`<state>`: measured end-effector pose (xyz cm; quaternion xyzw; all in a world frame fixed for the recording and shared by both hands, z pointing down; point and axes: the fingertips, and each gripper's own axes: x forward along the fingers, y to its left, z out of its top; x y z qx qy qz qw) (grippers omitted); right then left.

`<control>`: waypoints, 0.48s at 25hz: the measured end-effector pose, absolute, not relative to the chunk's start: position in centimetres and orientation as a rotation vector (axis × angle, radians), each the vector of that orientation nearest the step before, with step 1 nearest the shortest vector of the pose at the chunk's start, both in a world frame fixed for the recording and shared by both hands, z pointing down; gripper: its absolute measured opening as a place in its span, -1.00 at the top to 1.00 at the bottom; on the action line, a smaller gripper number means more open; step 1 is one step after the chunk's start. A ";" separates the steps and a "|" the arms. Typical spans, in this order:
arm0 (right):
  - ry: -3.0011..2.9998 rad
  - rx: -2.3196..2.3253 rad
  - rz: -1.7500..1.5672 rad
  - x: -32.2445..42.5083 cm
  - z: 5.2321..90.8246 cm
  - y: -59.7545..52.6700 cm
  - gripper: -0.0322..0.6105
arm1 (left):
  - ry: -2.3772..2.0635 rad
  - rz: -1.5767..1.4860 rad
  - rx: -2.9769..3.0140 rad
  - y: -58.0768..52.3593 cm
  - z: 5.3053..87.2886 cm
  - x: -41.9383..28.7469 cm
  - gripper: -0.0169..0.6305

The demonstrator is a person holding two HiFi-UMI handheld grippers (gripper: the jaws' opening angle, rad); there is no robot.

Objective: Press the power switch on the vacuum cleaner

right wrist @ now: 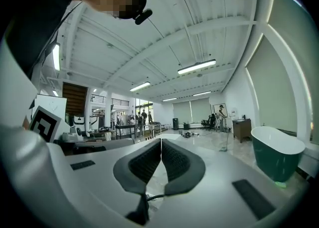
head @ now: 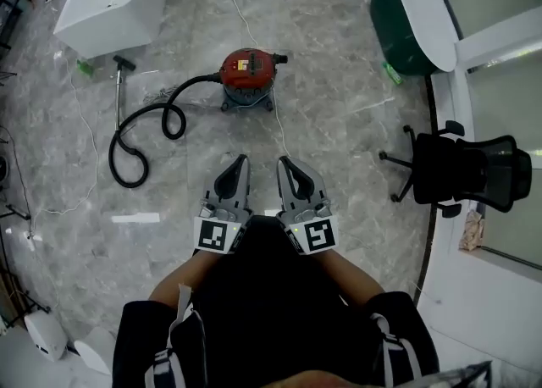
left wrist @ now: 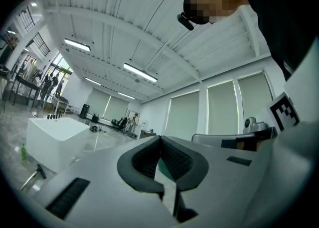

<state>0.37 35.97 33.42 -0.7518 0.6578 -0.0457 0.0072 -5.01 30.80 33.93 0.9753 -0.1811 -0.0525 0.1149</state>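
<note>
Floor (head: 356,124) below side-by-side left tongs (head: 243,158), right tongs (head: 283,160)

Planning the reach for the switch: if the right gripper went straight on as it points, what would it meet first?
Probably nothing near: from above, the right gripper lines up with the vacuum cleaner, but its own view looks level, so it likely passes over it.

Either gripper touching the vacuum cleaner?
No: left gripper and right gripper sit close to the person's body, well short of the vacuum cleaner.

Red canister vacuum cleaner (head: 249,70) upright on floor
</note>
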 end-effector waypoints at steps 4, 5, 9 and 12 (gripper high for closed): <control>2.107 -2.319 -0.215 2.4 34.2 27.3 0.84 | -0.575 -0.205 2.798 22.6 33.1 -3.9 0.89; 2.123 -2.303 -0.234 2.7 34.2 25.4 0.84 | -0.587 -0.233 2.776 20.8 32.6 -3.7 0.89; 2.161 -2.266 -0.240 3.2 33.7 20.3 0.84 | -0.661 -0.179 2.748 15.6 32.4 -3.4 0.89; 2.188 -2.258 -0.281 3.9 34.1 18.7 0.84 | -0.650 -0.143 2.761 14.4 32.5 -1.9 0.89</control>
